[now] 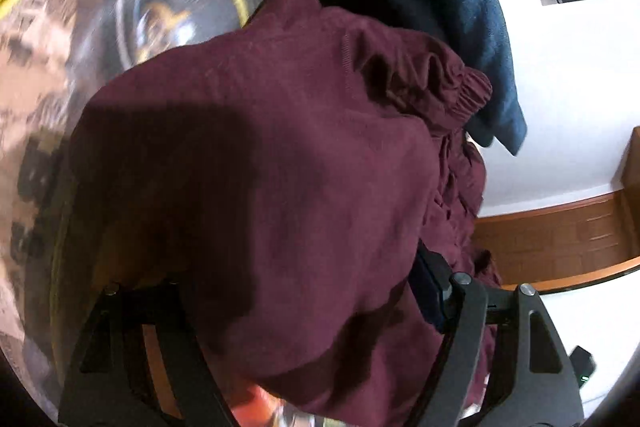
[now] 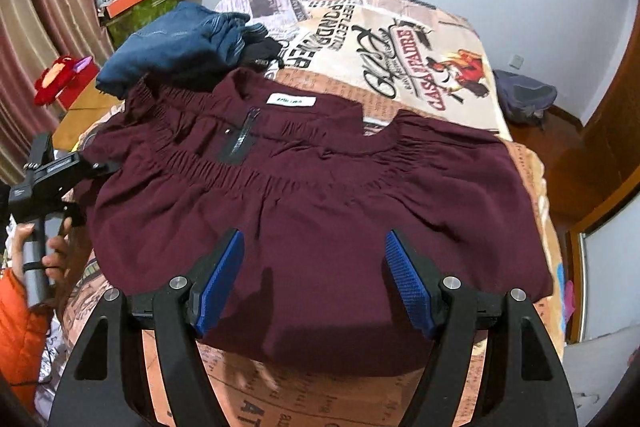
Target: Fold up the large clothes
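The maroon garment (image 2: 320, 195) is lying spread over the printed bedspread (image 2: 400, 39), neck label at twelve o'clock and hem at six o'clock nearest the right claw (image 2: 314, 279). That claw is hanging over the hem with its blue pads (image 2: 404, 275) standing well apart and nothing between them.

At nine o'clock in the right wrist view, the left claw (image 2: 86, 183) is sitting at the garment's side edge, a hand (image 2: 48, 251) gripping its handle. In its own view, maroon cloth (image 1: 260, 167) is draping across the whole gap; one pad (image 1: 430, 291) peeks out at the cloth's edge. Whether it is pinching or just sitting under the fabric, I cannot tell.

A blue garment (image 2: 172, 43) is piled just beyond the collar at eleven o'clock, touching it.

My read: a side fold is starting. To do it well, take the edge through both layers, carry it flat toward three o'clock, and let the right claw pin the hem so the body is not sliding.
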